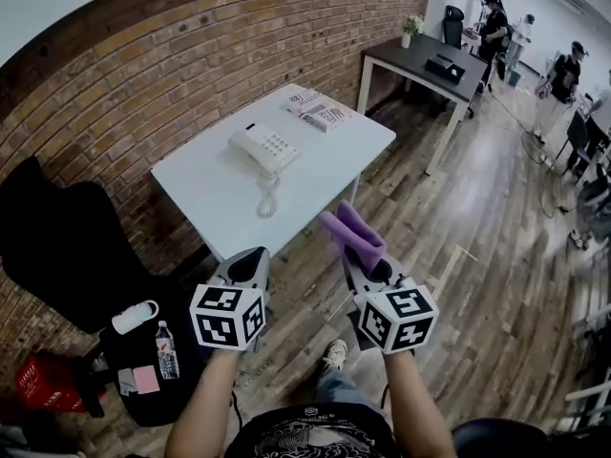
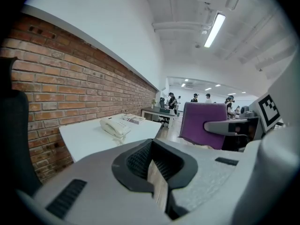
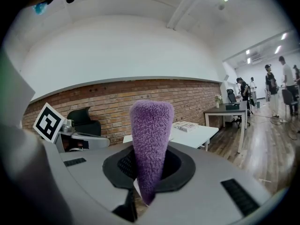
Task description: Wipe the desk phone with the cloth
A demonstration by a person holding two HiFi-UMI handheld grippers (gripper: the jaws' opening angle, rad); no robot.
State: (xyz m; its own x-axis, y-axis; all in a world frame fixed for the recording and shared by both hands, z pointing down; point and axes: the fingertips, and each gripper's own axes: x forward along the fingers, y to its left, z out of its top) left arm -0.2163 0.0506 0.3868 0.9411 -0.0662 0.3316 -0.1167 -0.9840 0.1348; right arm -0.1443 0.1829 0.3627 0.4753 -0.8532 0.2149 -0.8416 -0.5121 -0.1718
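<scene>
Right gripper [image 1: 368, 259] jaws pinch the purple cloth [image 1: 355, 233]; left gripper [image 1: 254, 257] jaws meet on nothing.

Jaws together on left gripper [image 1: 256, 256] — right gripper [image 1: 366, 261] clamps cloth [image 1: 355, 229].

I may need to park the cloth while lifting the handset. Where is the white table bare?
On the white table, the near-left corner and the strip between desk phone and right edge are bare. Crowded: the far corner, with printed sheets; the coiled cord trails nearward.
</scene>
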